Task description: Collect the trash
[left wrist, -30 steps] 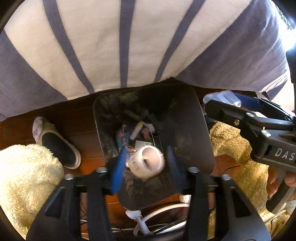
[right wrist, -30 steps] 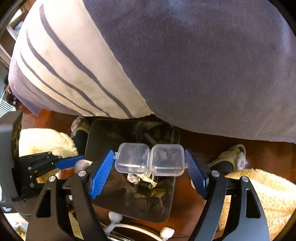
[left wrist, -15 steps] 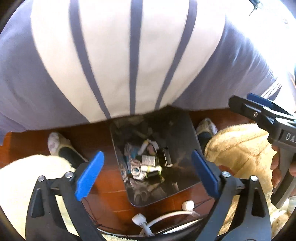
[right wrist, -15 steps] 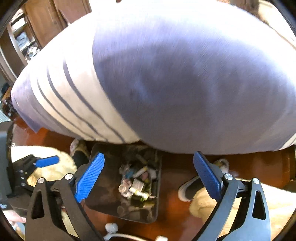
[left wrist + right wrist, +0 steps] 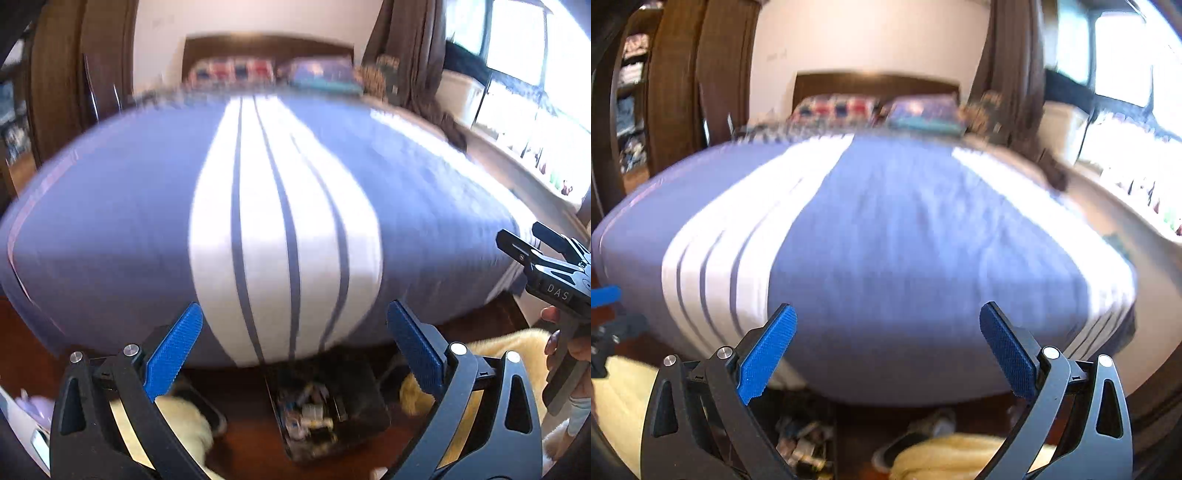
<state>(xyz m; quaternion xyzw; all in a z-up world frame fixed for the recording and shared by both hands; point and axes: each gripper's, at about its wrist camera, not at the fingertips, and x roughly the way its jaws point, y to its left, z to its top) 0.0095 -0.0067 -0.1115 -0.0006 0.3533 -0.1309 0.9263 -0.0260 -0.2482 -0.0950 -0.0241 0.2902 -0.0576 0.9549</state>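
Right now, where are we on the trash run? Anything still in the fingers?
Done: the trash bin on the floor at the foot of the bed holds a pile of small items. In hand: nothing; left gripper and right gripper are both open and empty. Left: no trash shows on the bedspread, though the frames are blurred, so I can't rule it out.
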